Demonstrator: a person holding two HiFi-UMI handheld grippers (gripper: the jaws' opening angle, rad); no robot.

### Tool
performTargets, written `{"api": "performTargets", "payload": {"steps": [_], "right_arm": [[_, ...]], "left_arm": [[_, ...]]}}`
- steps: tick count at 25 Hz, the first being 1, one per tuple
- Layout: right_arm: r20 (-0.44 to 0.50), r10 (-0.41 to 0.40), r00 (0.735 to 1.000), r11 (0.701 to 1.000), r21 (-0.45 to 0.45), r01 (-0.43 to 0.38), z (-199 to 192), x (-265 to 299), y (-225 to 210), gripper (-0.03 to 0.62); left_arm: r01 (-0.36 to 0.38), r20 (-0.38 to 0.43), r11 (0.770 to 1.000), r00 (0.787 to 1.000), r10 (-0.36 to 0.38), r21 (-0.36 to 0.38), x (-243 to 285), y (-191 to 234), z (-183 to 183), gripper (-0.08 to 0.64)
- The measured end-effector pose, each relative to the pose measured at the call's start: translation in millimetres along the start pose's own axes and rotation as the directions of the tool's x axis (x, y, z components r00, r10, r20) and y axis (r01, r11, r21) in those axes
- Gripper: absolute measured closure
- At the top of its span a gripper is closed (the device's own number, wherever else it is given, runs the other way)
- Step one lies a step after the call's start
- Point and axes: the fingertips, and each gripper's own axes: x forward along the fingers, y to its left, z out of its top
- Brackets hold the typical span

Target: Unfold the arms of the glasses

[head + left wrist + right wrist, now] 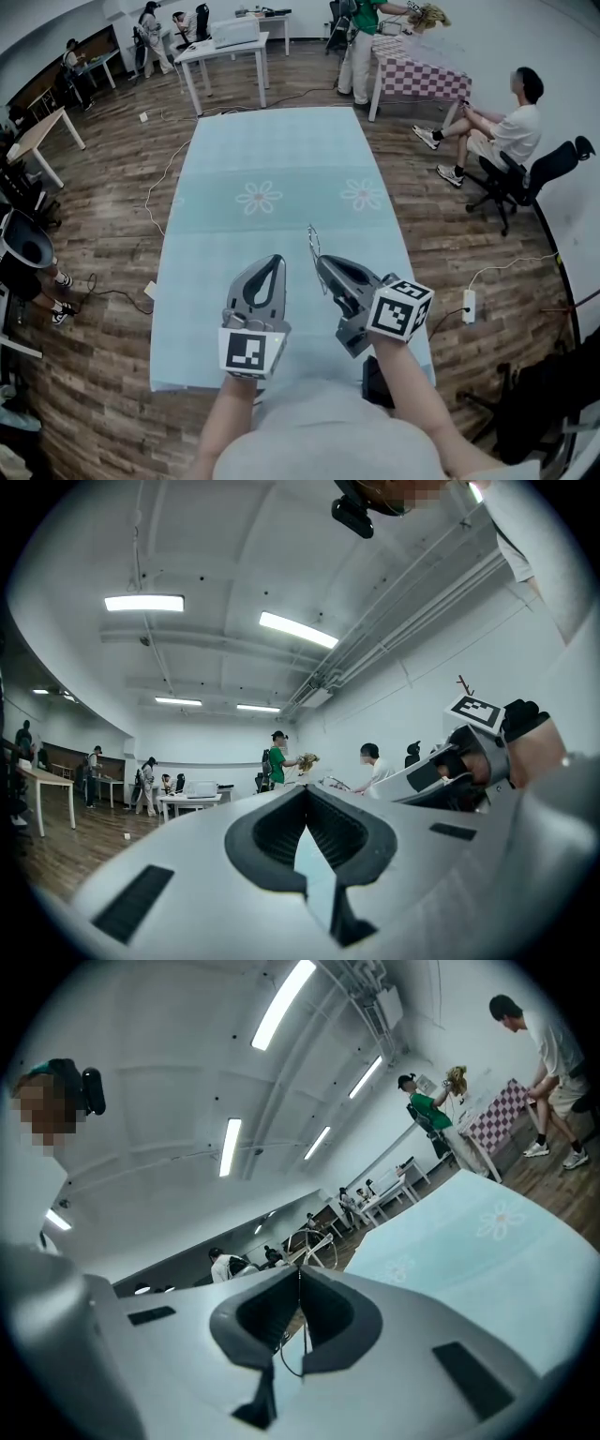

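Note:
The glasses (314, 246) are thin wire-framed ones, held in the air above the light blue tablecloth (272, 159). My right gripper (322, 262) is shut on them, rolled onto its side, with the frame sticking out past its tips. In the right gripper view the round wire rims (314, 1244) show beyond the closed jaws of the right gripper (300, 1269), and a thin wire arm (302, 1340) runs back between the pads. My left gripper (275, 260) hovers just left of the glasses, shut with nothing in it. Its tips (306, 789) meet in the left gripper view, where the right gripper (450, 771) shows alongside.
The table carries a cloth printed with flowers (260, 197). A person sits on an office chair (497, 131) to the right. White tables (230, 47) and a checkered table (422, 73) stand at the back. A power strip (469, 307) lies on the wooden floor.

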Motion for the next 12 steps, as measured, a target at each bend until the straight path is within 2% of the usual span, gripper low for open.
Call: {"api": "performTargets", "payload": {"steps": [12], "right_arm": [[-0.146,0.050,0.988,0.993,0.111,-0.033,-2.5,0.9,-7.3,0.581]], "left_arm": [[0.006,-0.009,1.000,1.000,-0.006,0.003,-4.1,-0.9,-4.9,0.552]]}}
